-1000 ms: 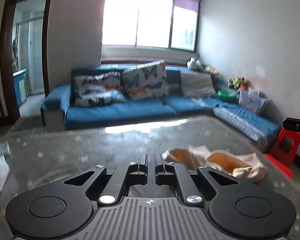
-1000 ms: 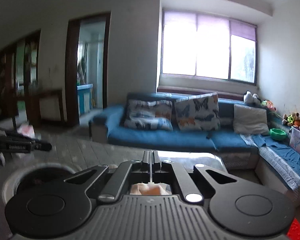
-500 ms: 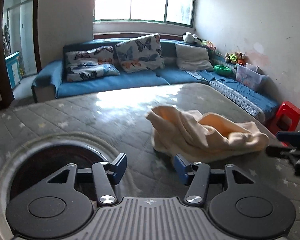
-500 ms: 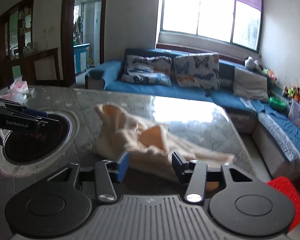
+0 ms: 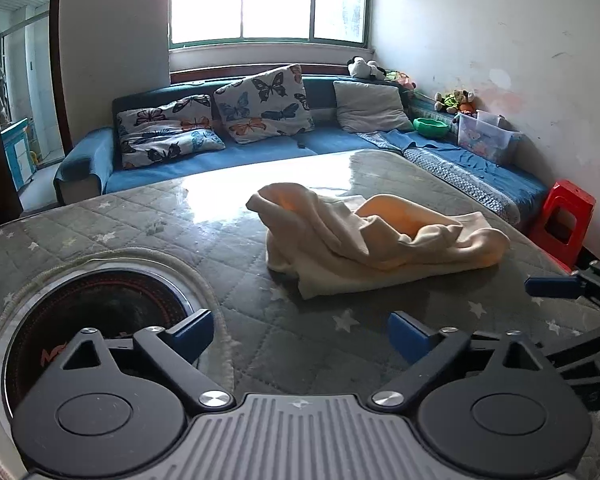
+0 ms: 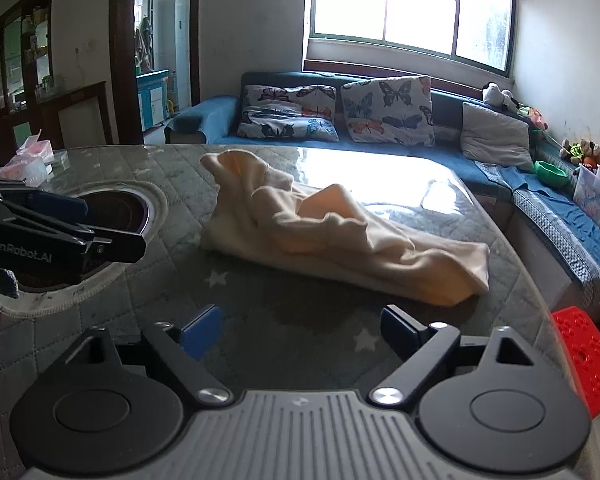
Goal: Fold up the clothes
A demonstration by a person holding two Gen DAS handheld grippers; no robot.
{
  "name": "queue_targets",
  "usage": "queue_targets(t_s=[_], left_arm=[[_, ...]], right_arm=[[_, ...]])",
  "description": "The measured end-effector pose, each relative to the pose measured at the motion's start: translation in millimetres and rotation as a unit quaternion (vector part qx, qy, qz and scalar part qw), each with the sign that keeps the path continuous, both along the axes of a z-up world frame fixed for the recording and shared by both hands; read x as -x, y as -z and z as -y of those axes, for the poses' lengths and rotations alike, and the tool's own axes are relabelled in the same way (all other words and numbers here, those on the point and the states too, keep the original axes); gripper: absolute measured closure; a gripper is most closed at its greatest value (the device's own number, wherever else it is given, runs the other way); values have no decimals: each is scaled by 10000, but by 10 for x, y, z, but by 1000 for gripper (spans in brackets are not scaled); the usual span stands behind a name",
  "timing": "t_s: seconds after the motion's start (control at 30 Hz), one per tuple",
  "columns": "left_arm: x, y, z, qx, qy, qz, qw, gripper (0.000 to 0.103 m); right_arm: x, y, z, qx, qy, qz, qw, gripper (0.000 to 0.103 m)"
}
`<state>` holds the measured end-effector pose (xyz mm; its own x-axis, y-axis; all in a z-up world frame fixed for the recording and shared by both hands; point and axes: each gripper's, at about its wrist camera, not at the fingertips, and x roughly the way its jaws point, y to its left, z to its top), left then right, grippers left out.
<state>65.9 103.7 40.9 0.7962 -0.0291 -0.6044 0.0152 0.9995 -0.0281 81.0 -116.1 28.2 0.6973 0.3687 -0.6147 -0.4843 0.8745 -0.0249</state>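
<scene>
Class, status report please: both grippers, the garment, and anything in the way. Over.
Left hand-held gripper open, empty. Right hand-held gripper open, empty. Cream garment crumpled on table, unfolded. Path clear; inset burner off to the left.

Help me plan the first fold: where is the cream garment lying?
Cream garment lies crumpled mid-table, ahead of both open grippers, right of the round burner.

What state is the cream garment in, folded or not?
Not folded: the cream garment lies bunched in loose humps on the table.
</scene>
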Motion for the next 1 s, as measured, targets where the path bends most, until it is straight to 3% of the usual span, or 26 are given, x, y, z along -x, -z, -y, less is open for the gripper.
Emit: queue_targets(t_s=[0.07,0.23,1.0], left_arm=[[30,3,27,-1,14,11,10000,1],[85,48,76,29,15,-34,10000,0],[295,218,140,245,-71,-306,9992,0]], right_arm=[[18,21,6,-47,60,-43,10000,7],[67,47,13,-140,227,-87,9996,0],[292,185,-45,-155,700,-140,9973,0]])
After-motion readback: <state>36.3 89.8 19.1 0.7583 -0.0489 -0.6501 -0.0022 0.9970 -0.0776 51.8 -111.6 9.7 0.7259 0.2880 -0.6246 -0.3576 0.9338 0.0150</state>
